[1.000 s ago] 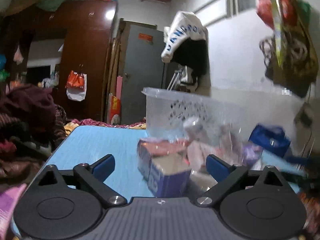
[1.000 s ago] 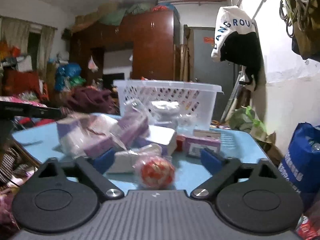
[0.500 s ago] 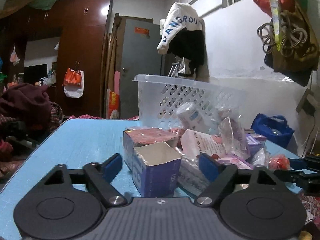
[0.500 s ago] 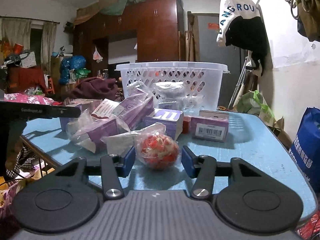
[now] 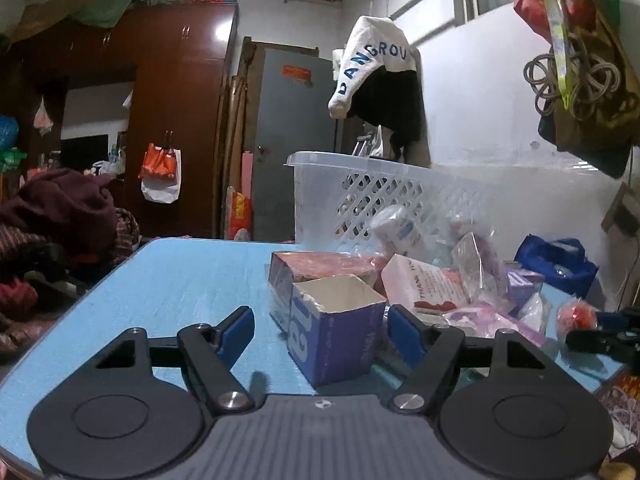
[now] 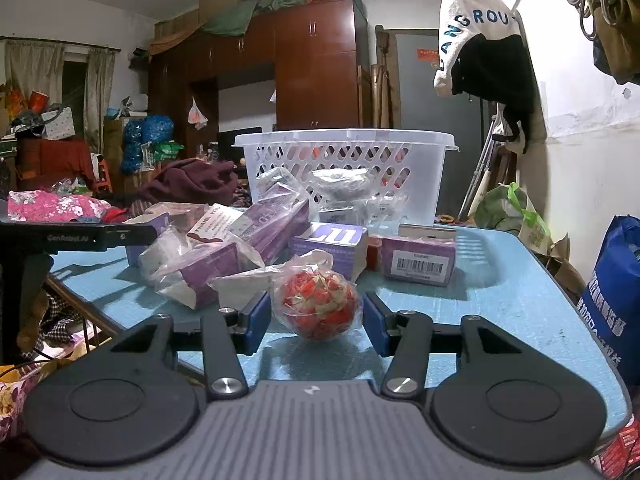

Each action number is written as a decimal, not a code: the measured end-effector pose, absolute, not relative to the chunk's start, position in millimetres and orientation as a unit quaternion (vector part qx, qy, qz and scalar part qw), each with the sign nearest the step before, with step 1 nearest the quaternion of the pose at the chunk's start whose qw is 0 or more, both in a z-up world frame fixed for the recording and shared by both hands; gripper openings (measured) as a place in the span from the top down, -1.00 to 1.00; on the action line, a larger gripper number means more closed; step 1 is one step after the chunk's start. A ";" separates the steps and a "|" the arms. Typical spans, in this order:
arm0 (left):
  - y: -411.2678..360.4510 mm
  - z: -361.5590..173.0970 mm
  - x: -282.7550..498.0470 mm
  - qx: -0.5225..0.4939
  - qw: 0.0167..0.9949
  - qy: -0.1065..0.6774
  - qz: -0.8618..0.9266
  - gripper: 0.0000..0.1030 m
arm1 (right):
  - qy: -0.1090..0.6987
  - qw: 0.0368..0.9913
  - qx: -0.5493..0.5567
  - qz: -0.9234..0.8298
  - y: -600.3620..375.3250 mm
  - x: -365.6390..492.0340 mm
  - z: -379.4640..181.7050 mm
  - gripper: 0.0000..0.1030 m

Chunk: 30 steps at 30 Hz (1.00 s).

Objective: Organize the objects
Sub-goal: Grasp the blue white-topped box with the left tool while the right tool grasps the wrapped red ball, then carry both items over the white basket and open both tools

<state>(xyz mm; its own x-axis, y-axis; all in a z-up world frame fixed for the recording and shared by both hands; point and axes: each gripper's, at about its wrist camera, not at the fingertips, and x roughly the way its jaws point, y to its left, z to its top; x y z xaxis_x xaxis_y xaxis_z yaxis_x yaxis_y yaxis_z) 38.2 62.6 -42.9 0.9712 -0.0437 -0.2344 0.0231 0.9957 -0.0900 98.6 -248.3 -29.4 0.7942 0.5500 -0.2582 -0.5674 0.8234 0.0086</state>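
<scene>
An open-topped purple box [image 5: 340, 340] stands on the blue table [image 5: 180, 280] between the fingers of my left gripper [image 5: 322, 324]. Its right pad is against the box's side and its left pad stands clear, so that gripper is open. A red ball wrapped in clear plastic [image 6: 318, 306] sits near the table's front edge. My right gripper [image 6: 316, 314] is shut on it, a blue pad on each side. Behind the pile of boxes stands a white lattice basket [image 6: 344, 138], also in the left wrist view as the basket [image 5: 360, 162].
Purple boxes and bagged packets [image 6: 248, 236] crowd the table's middle, with a barcoded box [image 6: 418, 266] to the right. A blue bag [image 6: 616, 288] sits off the table's right side. Bare table [image 6: 500, 308] shows at right, and cluttered clothes [image 5: 60, 216] lie to the left.
Both grippers' jaws have narrowed. The left ones came in around the purple box as the view steadied and dropped a little. The right ones closed onto the wrapped red ball.
</scene>
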 end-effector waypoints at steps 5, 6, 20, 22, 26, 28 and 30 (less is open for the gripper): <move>62.8 -43.8 35.5 -0.044 0.993 0.107 -0.010 -0.41 | 0.127 0.946 -0.034 0.295 -247.8 98.7 -30.6 -0.04; 64.3 -44.3 34.7 -0.048 0.993 0.103 -0.009 -0.27 | 0.127 0.946 -0.034 0.295 -247.9 98.6 -30.6 -0.04; 58.1 -48.8 33.2 -0.024 0.995 0.097 0.007 0.08 | 0.125 0.947 -0.032 0.293 -252.2 96.8 -28.5 -0.04; 57.9 -44.6 25.0 -0.020 0.997 0.078 0.008 0.09 | 0.122 0.949 -0.030 0.290 -254.3 96.0 -26.5 -0.04; 62.5 -32.6 12.5 -0.029 0.998 0.050 0.002 0.09 | 0.110 0.952 -0.022 0.286 -260.7 93.4 -18.9 -0.04; 66.1 -25.0 11.2 -0.038 0.998 0.041 -0.003 0.09 | 0.100 0.953 -0.020 0.284 -262.5 93.1 -11.7 -0.04; 69.5 -13.4 15.9 -0.046 0.998 0.036 -0.011 0.09 | 0.084 0.955 -0.024 0.283 -260.5 95.1 2.4 -0.04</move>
